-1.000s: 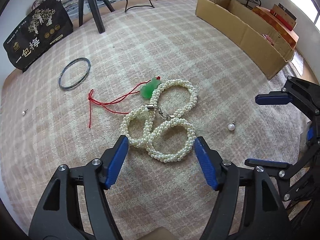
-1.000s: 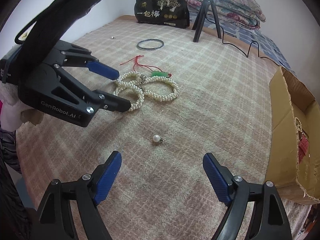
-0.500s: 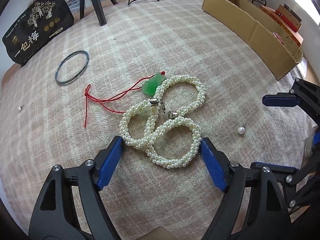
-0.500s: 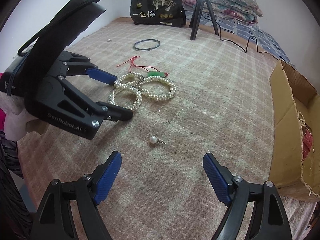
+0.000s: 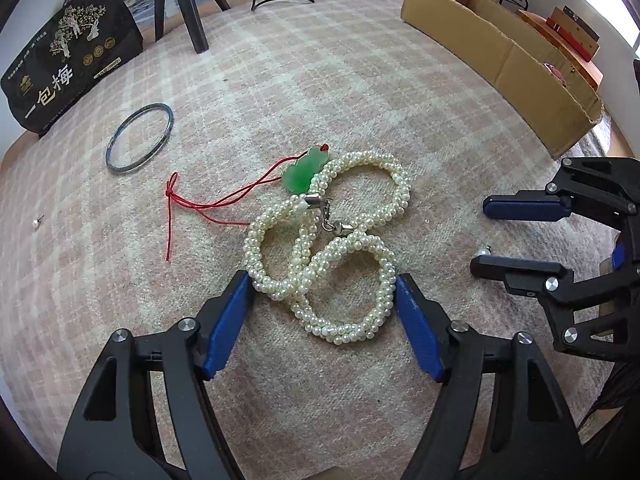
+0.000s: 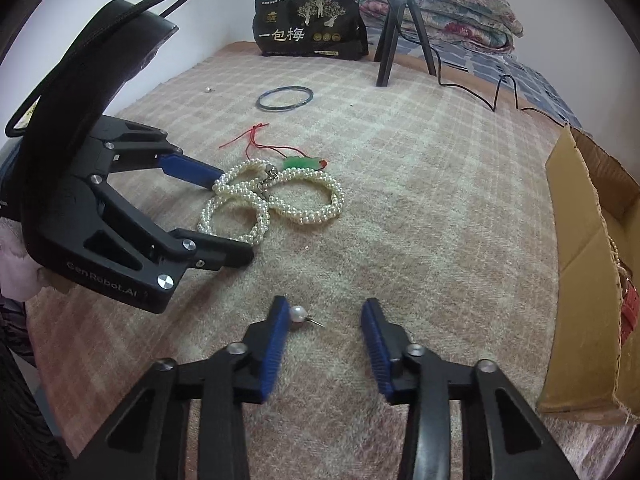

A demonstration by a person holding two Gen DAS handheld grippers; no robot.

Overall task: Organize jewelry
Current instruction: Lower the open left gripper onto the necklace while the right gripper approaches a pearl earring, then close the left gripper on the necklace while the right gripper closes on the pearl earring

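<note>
A coiled pearl necklace [image 5: 328,248] lies on the checked blanket, also in the right wrist view [image 6: 276,200]. My left gripper [image 5: 324,284] is open, its blue pads [image 5: 228,320] on either side of the nearest pearl loop. A green jade pendant [image 5: 306,170] on a red cord [image 5: 200,204] touches the necklace's far side. My right gripper [image 6: 326,312] is open around a pearl stud earring [image 6: 298,314], which rests against its left pad. The right gripper also shows in the left wrist view [image 5: 504,236].
A dark bangle [image 5: 140,136] lies at the back left, and a small stud [image 5: 37,223] at far left. A cardboard box [image 6: 592,280] with jewelry stands on the right. A black bag [image 5: 68,76] and a tripod [image 6: 400,24] stand at the back.
My left gripper has moved forward, so its pads now flank the nearest pearl loop. My right gripper has moved forward to the pearl earring and narrowed its opening.
</note>
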